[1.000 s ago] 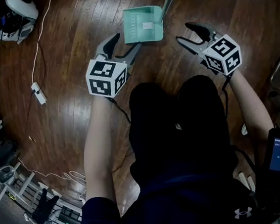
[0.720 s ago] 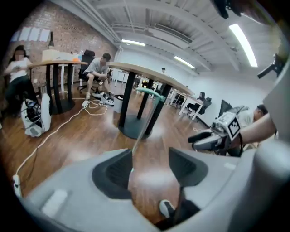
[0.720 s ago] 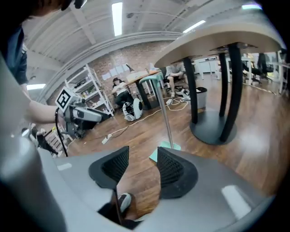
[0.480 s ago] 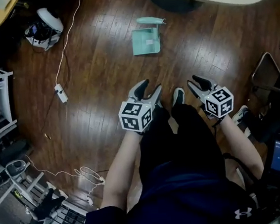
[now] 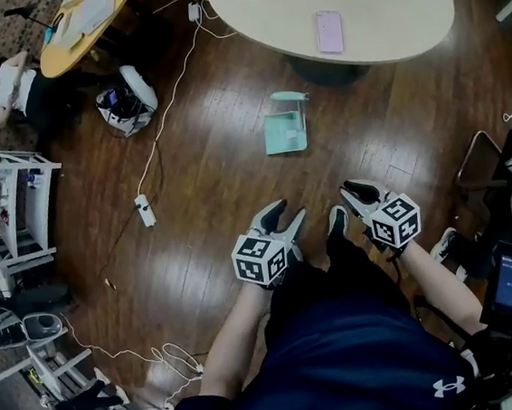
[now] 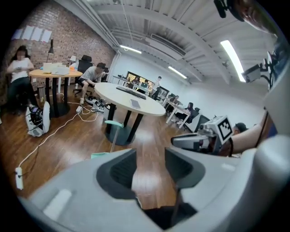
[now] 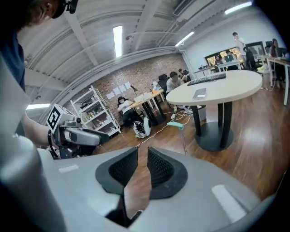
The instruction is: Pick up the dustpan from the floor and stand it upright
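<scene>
Dustpan sits farther off on wood floor by oval table.

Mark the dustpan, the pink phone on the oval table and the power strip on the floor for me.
dustpan (image 5: pixel 282 135): head view, on the green pan.
pink phone (image 5: pixel 330 32): head view, middle of its face.
power strip (image 5: pixel 145 210): head view, middle of its white body.

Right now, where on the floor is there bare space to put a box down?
Bare wood lies between the dustpan and the power strip, and from the dustpan toward the shoe. Crowded: the left side, with white cable, bag and shelf rack.
</scene>
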